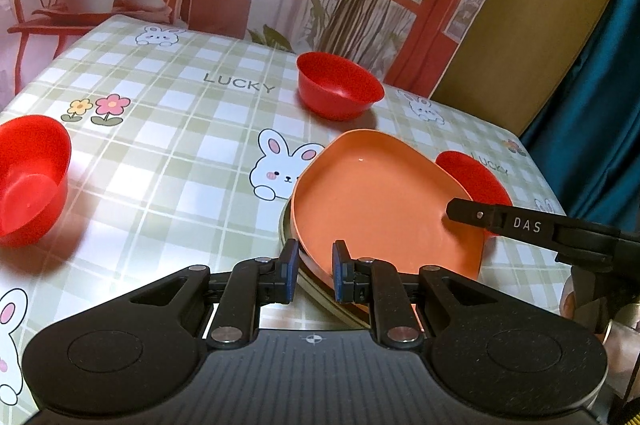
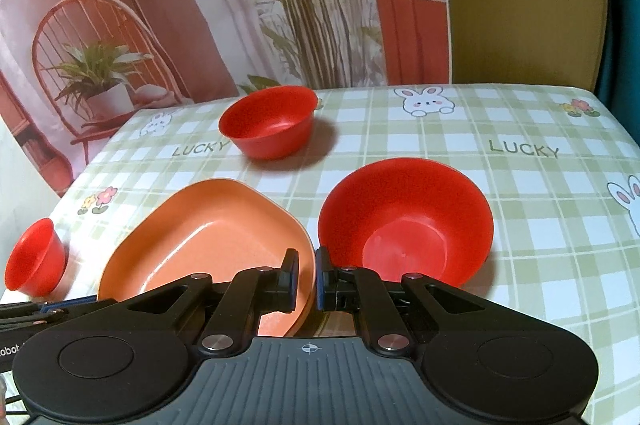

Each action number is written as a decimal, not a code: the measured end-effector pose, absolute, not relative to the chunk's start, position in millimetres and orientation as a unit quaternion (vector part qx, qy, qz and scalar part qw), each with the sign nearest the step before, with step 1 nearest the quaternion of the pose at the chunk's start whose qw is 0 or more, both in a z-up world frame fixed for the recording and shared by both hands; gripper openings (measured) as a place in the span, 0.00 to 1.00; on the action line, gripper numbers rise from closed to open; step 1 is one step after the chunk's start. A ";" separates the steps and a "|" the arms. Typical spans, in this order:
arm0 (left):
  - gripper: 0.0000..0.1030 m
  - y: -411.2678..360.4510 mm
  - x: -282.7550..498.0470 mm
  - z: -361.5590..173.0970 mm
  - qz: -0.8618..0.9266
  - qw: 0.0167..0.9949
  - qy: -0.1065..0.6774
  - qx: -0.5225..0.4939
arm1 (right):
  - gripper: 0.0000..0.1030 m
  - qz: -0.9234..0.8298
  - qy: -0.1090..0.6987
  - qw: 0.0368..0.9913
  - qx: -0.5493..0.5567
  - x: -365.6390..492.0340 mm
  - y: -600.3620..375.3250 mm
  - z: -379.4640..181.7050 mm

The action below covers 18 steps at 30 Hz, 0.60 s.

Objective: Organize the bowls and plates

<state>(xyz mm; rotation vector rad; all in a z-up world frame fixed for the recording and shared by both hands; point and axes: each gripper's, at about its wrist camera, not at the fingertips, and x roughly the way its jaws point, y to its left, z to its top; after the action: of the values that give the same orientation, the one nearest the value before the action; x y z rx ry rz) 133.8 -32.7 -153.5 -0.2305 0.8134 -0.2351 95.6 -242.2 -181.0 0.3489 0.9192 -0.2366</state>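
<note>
Stacking plates looks to be the step in hand.

- Table (image 1: 168,153), check cloth: wide bare room ahead and left of the left gripper. Its far edge meets a printed backdrop, and its right edge drops off past the right gripper.
- Orange plate (image 2: 208,233): tilted, with its side toward the left gripper low and its side at the right gripper lifted. It sits over an olive plate (image 1: 285,229), of which only a strip of rim shows.
- Red bowls:
  - Near bowl (image 2: 404,225), just right of the right gripper's fingers and close to the orange plate's rim.
  - Far bowl (image 1: 340,85), well ahead of both grippers.
  - Left bowl (image 1: 28,181), well off to the left.
- Right gripper (image 2: 316,265): pinched tight on the orange plate's right rim.
- Left gripper (image 1: 316,259): jaws narrow, with both plates' rims between the pads. Cannot tell whether they press.

Judgement on doing it well:
- Lower the lifted side slowly, so the orange plate settles square inside the olive one.
- Keep the pinch shallow, so the fingers clear the rim on release.
- Draw the right gripper back toward the person, not sideways, because the near bowl would be knocked.
- Keep any sliding to the left, where the cloth is free.
</note>
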 end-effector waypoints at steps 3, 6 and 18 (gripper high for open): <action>0.17 -33.1 134.3 -155.2 -0.112 0.904 0.396 -0.113 | 0.08 -0.113 0.440 0.875 0.167 95.6 -242.3 -181.6; 0.17 -33.8 136.4 -156.3 -0.110 0.904 0.397 -0.114 | 0.08 -0.112 0.443 0.874 0.168 96.1 -242.4 -183.5; 0.17 -34.9 136.6 -157.2 -0.105 0.906 0.394 -0.112 | 0.09 -0.111 0.441 0.875 0.168 96.2 -241.7 -185.5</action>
<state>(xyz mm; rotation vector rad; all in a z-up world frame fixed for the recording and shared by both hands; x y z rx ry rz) 136.6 -34.9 -157.2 -0.2306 0.8133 -0.2178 96.2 -241.7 -185.5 0.3513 0.9206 -0.2323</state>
